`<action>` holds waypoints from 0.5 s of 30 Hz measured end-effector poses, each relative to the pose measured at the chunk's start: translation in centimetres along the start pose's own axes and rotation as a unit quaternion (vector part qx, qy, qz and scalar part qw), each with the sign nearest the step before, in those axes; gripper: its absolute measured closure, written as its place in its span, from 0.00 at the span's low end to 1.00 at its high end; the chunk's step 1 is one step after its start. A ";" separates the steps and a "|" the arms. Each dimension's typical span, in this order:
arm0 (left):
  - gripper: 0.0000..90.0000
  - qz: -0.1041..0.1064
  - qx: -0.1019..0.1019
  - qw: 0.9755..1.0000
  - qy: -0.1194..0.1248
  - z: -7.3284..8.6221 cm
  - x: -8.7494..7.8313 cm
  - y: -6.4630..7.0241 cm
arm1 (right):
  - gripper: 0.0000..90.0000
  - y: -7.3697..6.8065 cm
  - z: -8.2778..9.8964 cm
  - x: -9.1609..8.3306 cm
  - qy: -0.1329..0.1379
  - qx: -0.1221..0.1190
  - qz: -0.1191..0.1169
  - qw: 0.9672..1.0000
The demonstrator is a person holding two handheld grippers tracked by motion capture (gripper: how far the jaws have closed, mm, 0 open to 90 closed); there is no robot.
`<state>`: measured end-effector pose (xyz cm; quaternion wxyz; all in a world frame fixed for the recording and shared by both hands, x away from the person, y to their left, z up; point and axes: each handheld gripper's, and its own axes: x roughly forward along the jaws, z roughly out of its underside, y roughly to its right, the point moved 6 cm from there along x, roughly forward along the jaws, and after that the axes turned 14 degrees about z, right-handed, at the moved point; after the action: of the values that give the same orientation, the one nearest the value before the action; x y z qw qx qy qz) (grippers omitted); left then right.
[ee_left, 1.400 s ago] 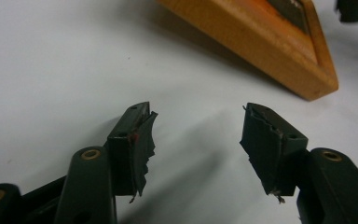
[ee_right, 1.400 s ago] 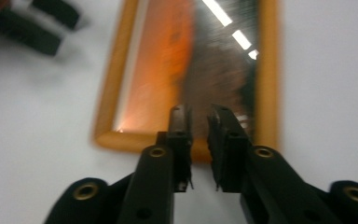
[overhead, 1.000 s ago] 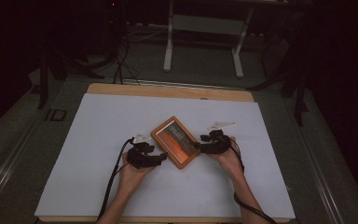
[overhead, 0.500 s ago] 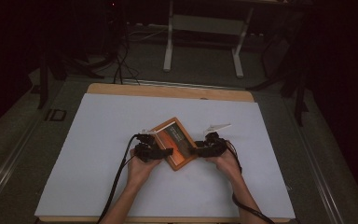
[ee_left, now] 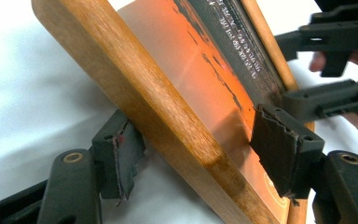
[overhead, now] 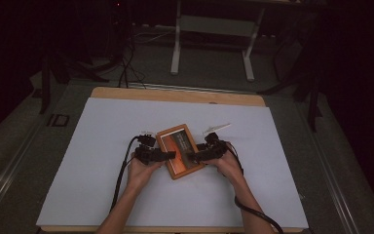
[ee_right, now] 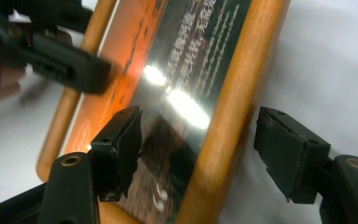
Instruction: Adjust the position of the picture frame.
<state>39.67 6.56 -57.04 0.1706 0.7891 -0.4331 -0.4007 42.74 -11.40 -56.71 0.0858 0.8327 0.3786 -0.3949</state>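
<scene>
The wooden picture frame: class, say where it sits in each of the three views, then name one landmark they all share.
High view: the wooden picture frame lies mid-table, between both hands.
Left gripper view: its wooden side bar runs diagonally from top left to bottom right, between the tongs.
Right gripper view: it fills the centre, its right side bar between the tongs.
Shared landmark: the orange-and-black print behind the glass.

Bare white mat (overhead: pixel 102 165) lies open around the framed picture (overhead: pixel 177 151)

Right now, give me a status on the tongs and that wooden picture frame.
Left tongs astride one frame rail, just closing, not clamped. Right tongs astride opposite rail, just opened. Wooden picture frame on white table cover. Nothing blocking.
</scene>
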 end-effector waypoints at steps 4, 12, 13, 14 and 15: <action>0.38 0.009 0.002 1.000 -0.015 -0.2 0.0 -0.1 | 0.37 0.0 -0.2 0.5 -0.008 0.021 -0.025 0.999; 0.49 0.035 0.042 0.998 -0.005 -1.1 -0.6 0.7 | 0.49 0.5 0.2 -1.1 0.012 0.034 -0.022 0.999; 0.51 0.038 0.047 0.998 -0.003 -1.2 -0.7 0.9 | 0.50 0.6 0.2 -1.4 0.016 0.034 -0.021 0.999; 0.53 0.042 0.050 0.998 0.001 -1.3 -0.9 1.1 | 0.52 0.6 0.2 -1.7 0.020 0.034 -0.019 0.999; 0.55 0.048 0.051 0.998 0.004 -1.5 -1.0 1.3 | 0.54 0.6 0.2 -2.0 0.024 0.034 -0.017 0.999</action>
<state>39.80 6.59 -54.85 0.1513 0.7766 -0.4897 -0.3663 42.25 -13.03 -55.49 0.0416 0.8375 0.3813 -0.3892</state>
